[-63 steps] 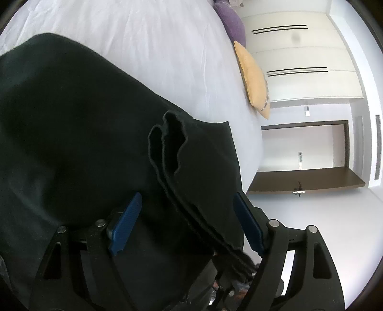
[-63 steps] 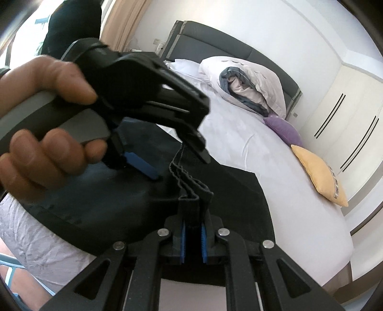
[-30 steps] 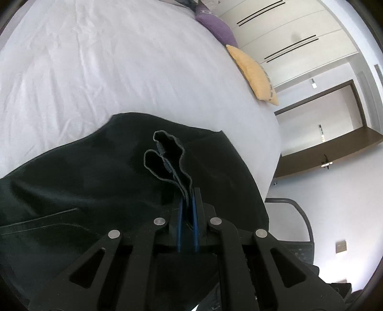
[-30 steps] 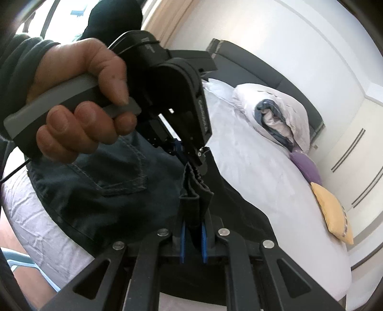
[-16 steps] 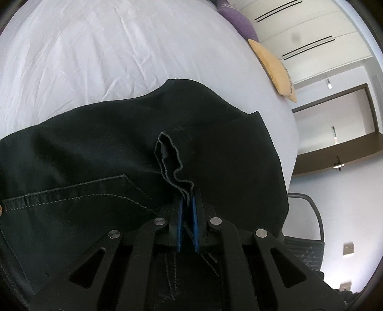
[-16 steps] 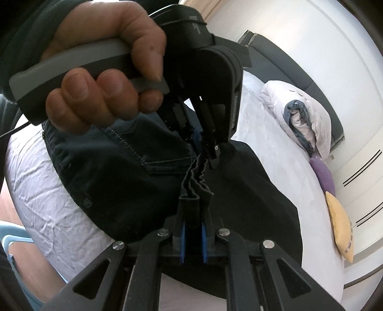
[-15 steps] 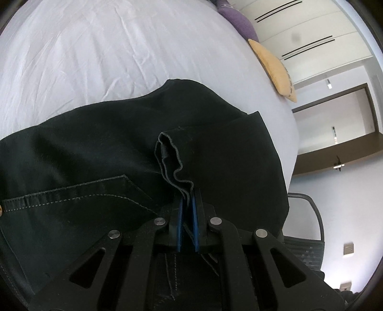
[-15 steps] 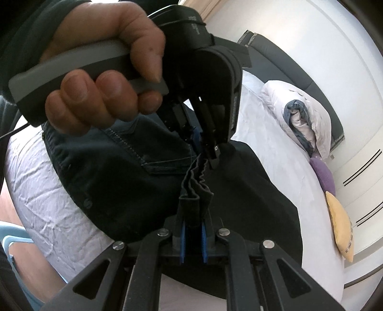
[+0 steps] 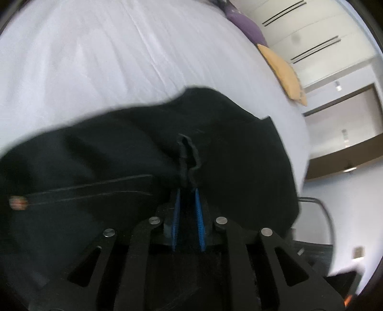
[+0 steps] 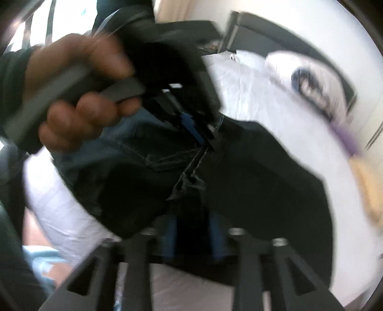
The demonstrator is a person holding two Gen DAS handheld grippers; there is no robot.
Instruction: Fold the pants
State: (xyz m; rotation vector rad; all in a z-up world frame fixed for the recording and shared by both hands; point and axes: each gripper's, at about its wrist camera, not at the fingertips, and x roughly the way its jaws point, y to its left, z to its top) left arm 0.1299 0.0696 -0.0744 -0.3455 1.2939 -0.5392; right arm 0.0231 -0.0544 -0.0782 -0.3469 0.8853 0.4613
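The left gripper point(image 9: 187, 191) has its blue pads a narrow gap apart and its jaws are opening; a bunched hem of the dark pants point(image 9: 119, 148) stands up between them, and whether the pads still press on it cannot be told. The right gripper point(image 10: 194, 222) stands about half wide, its jaws opening too, with a crumpled fold of the pants point(image 10: 251, 186) between the blue pads but not squeezed by them. The pants lie folded in a dark heap on the white bed point(image 9: 95, 59), near its edge, with a stitched pocket seam showing on the left part. In the blurred right wrist view, the person's left hand point(image 10: 79, 95) grips the grey handle of the left gripper point(image 10: 203, 141) just above the fabric. An orange cushion point(image 9: 283, 71) and a purple cushion point(image 9: 244, 16) sit at the bed's far side.
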